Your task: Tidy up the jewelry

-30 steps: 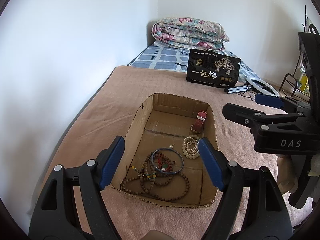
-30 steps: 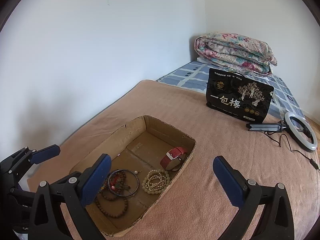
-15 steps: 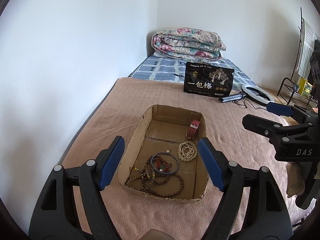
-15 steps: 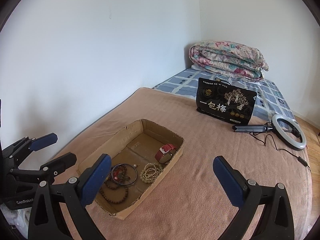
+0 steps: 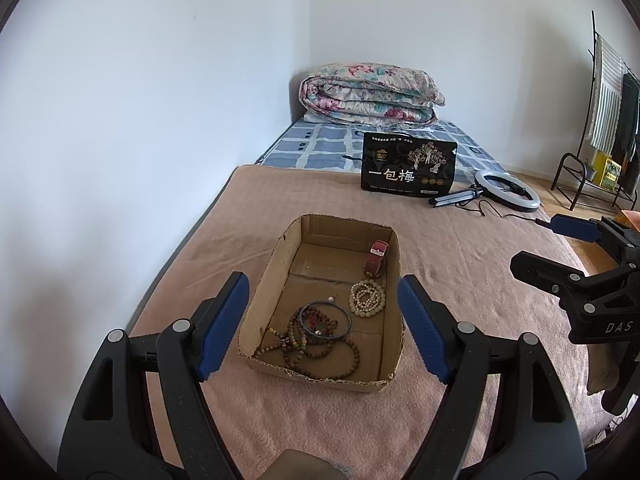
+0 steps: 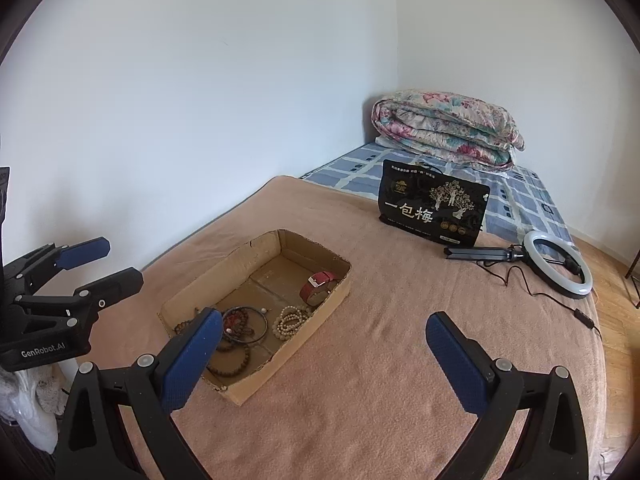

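A shallow cardboard box (image 5: pixel 267 288) (image 6: pixel 218 276) lies on a pinkish-brown blanket (image 5: pixel 460 264). Inside it are a red watch (image 5: pixel 376 258) (image 6: pixel 318 286), a cream bead bracelet (image 5: pixel 367 298) (image 6: pixel 290 320), a dark bangle (image 5: pixel 326 320) (image 6: pixel 244 324) and brown bead strings (image 5: pixel 320 346) (image 6: pixel 232 358). My left gripper (image 5: pixel 322 284) (image 6: pixel 120 261) hangs open above and short of the box's near end, holding nothing. My right gripper (image 6: pixel 324 318) (image 5: pixel 540 242) stands open too, to the right of the box, with nothing between its blue pads.
Behind the box stands a black printed bag (image 5: pixel 408 164), with a ring light on a small tripod (image 5: pixel 506 190) and its cable beside it. A folded floral quilt (image 5: pixel 368 94) lies at the bed's far end. A white wall runs along the left. A clothes rack (image 5: pixel 600 120) stands on the wooden floor at right.
Both grippers have drawn back and upward from the box, which now looks smaller and farther off. Both stayed open. The jewelry has not moved.
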`<control>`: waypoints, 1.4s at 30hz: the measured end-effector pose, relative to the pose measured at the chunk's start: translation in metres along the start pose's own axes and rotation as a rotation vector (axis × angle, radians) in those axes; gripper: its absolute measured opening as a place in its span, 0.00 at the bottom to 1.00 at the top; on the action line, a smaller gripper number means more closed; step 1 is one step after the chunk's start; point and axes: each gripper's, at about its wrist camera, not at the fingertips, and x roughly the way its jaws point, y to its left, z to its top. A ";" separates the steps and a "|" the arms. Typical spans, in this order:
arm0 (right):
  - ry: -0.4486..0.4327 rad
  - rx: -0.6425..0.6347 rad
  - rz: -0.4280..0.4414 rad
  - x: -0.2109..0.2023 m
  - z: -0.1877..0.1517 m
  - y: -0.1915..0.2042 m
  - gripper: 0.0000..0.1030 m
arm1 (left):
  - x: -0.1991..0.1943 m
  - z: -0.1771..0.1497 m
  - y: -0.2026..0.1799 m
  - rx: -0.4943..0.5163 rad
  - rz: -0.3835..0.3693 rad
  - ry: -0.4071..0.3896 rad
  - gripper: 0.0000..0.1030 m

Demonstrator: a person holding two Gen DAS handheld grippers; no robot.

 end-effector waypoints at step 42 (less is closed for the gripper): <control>0.027 0.054 -0.045 -0.005 -0.039 -0.034 1.00 | -0.012 -0.010 -0.012 0.027 0.006 -0.006 0.98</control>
